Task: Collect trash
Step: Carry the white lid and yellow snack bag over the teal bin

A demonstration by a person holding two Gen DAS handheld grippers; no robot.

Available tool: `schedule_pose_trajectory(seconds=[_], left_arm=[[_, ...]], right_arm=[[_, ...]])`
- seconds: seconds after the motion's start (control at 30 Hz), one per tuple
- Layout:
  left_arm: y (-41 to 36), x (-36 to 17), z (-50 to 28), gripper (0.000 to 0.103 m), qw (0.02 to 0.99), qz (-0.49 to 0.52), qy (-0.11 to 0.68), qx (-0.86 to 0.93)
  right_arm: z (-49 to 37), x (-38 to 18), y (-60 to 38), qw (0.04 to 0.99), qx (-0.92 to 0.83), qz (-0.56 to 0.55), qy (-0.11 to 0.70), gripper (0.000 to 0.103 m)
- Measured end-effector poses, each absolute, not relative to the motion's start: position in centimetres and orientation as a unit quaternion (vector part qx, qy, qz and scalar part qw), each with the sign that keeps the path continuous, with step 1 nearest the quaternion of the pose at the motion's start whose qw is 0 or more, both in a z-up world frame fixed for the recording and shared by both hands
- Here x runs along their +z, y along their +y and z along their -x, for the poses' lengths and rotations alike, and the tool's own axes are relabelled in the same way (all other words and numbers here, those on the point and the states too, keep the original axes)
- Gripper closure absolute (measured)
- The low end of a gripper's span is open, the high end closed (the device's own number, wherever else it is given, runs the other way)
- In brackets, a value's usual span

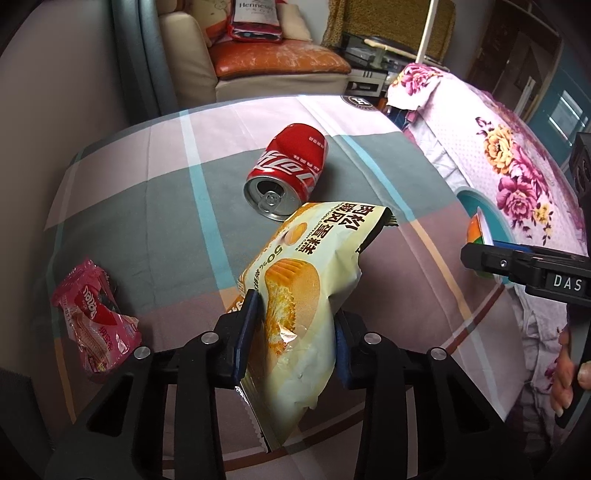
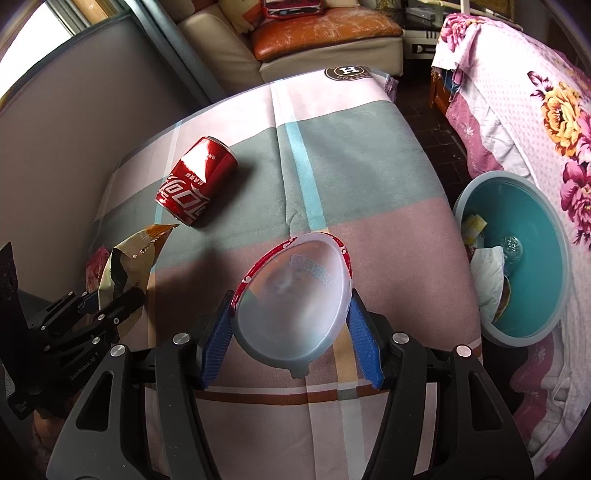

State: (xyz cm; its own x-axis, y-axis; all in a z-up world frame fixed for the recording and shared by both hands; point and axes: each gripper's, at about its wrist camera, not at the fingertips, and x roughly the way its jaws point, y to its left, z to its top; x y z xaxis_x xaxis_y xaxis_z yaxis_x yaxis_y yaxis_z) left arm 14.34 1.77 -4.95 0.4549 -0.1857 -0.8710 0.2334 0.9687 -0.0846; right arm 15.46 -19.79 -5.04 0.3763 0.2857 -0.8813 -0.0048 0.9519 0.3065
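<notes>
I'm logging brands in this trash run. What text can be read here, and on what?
"Coca-Cola": script on red can.
"50%": yellow cake wrapper; its Chinese print I can't transcribe.
"DAS": right tool.
"Hennessy": red bag.
"H": round badge; smaller lettering blurred.
Pink wrapper, clear lid: illegible.

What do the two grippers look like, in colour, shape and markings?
Both grippers, the left gripper and the right gripper, have black angular plastic frames with cut-out slots and round silver bolts. Each carries two blue ribbed pads. Seen from the left wrist, the right one bears white letters "DAS".
</notes>
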Motion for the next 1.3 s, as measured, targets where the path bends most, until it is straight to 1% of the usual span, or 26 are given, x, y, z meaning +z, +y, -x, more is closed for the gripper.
schedule_pose_trajectory(seconds=[0.27,0.7,1.0,1.3], left_arm=[[2.1,-4.4,-12.2,0.067,0.849,-0.002,0.512,-0.129],[-0.4,-3.9,-10.7,0.067,0.844,-0.016,0.516,-0.143],[-5.1,-3.6,-10.8,0.065,0.838,-0.029,0.52,-0.162],[-12.0,-3.5,-11.5,0.065,0.83,-0.066,0.517,-0.2]], right_arm=[[-14.5,-4.7,-20.3,0.822,0.101,-0.138,0.543,0.047],[-12.0,-3.4,-22.3,0.835,0.101,-0.152,0.519,0.047],[-10.7,-3.4,-26.1,0.843,0.09,-0.18,0.499,0.047],[-9.7,-3.7,-31.7,0.851,0.066,-0.214,0.475,0.047]])
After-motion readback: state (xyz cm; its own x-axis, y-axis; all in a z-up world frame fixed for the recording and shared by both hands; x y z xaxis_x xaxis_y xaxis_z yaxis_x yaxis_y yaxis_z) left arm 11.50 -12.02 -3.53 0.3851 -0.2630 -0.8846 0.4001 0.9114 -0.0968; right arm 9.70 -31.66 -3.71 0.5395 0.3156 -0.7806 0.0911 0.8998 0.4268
